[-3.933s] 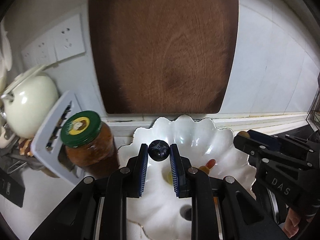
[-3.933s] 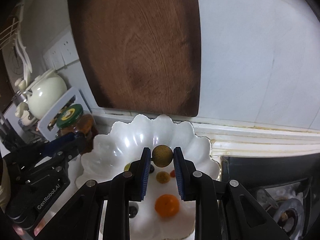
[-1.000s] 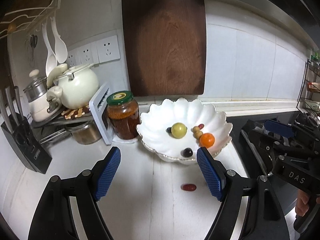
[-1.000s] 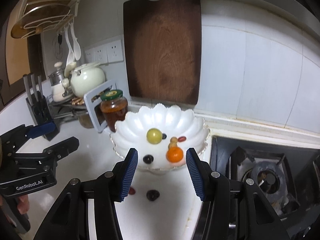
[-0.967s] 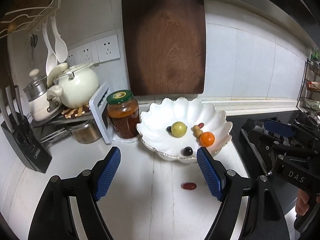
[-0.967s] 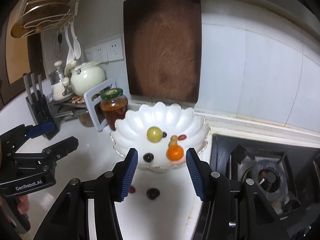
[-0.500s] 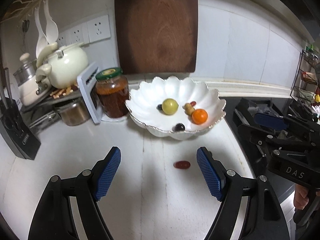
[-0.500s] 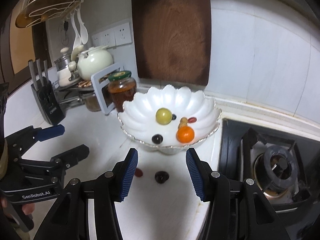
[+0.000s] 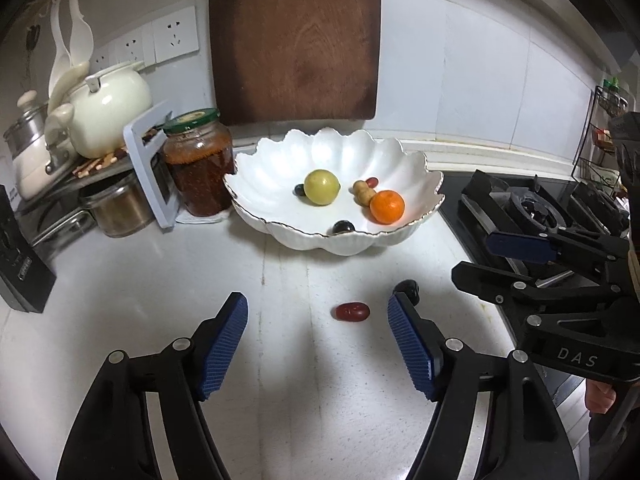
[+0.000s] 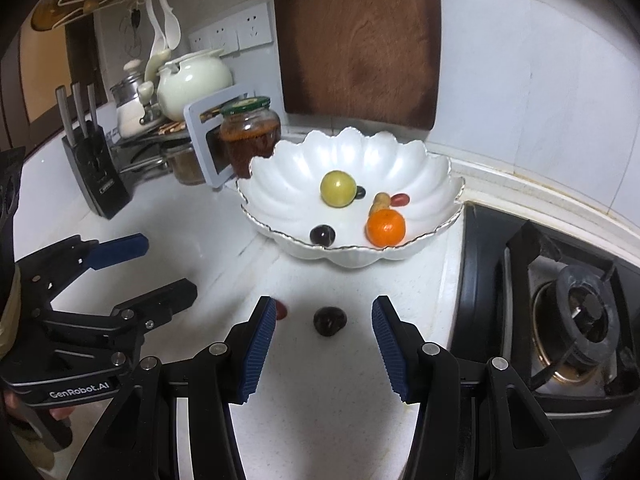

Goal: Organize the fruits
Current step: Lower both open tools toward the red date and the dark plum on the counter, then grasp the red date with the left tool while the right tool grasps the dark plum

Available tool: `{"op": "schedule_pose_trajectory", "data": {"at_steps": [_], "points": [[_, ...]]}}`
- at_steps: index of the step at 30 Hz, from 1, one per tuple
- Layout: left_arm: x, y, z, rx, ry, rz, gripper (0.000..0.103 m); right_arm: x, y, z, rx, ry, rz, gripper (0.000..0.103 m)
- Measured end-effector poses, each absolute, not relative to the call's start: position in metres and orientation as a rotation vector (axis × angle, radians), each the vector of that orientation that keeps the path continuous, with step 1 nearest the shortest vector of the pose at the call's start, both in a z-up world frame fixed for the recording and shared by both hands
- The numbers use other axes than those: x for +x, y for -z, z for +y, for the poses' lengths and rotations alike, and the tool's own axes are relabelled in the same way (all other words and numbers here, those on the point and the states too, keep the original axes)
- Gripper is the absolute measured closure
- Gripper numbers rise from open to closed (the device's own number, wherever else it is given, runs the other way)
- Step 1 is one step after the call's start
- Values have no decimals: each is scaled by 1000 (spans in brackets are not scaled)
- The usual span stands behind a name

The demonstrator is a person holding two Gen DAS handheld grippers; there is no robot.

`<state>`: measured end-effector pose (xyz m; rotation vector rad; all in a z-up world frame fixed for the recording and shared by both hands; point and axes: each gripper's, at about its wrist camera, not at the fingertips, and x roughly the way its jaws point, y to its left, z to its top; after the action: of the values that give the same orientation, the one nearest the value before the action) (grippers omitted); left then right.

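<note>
A white scalloped bowl (image 9: 280, 168) (image 10: 424, 168) on the white counter holds a yellow-green fruit (image 9: 321, 187), an orange (image 9: 387, 206), a dark grape (image 9: 344, 227) and other small fruits. On the counter in front of it lie a red oval fruit (image 9: 352, 311) (image 10: 281, 311) and a dark round fruit (image 9: 407, 289) (image 10: 329, 321). My left gripper (image 9: 318, 342) hovers over the red fruit, its jaws closing with nothing pressed between them. My right gripper (image 10: 323, 346) hangs open above the dark fruit, which shows between its fingers.
A jar with a green lid (image 9: 199, 161), a cream teapot (image 9: 106, 110), a knife block (image 10: 94, 168) and a metal tin stand at the left. A wooden cutting board (image 9: 294, 36) leans on the wall. A gas stove (image 10: 560, 300) borders the counter at the right.
Both grippers have sunk toward the counter and tipped downward. The loose red and dark fruits now sit nearer the fingertips. The left jaws stand slightly narrower.
</note>
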<state>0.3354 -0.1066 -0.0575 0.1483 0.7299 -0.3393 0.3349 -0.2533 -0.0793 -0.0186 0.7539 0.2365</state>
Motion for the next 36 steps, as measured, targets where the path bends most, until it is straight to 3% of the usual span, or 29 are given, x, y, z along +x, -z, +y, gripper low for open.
{"op": "schedule_pose_trajectory", "data": {"at_steps": [27, 36], "points": [[375, 124, -127, 182, 464, 826, 44, 381, 146, -257, 0, -279, 898, 52], [383, 134, -132, 194, 498, 840, 50, 389, 156, -254, -2, -301, 914, 59]]}}
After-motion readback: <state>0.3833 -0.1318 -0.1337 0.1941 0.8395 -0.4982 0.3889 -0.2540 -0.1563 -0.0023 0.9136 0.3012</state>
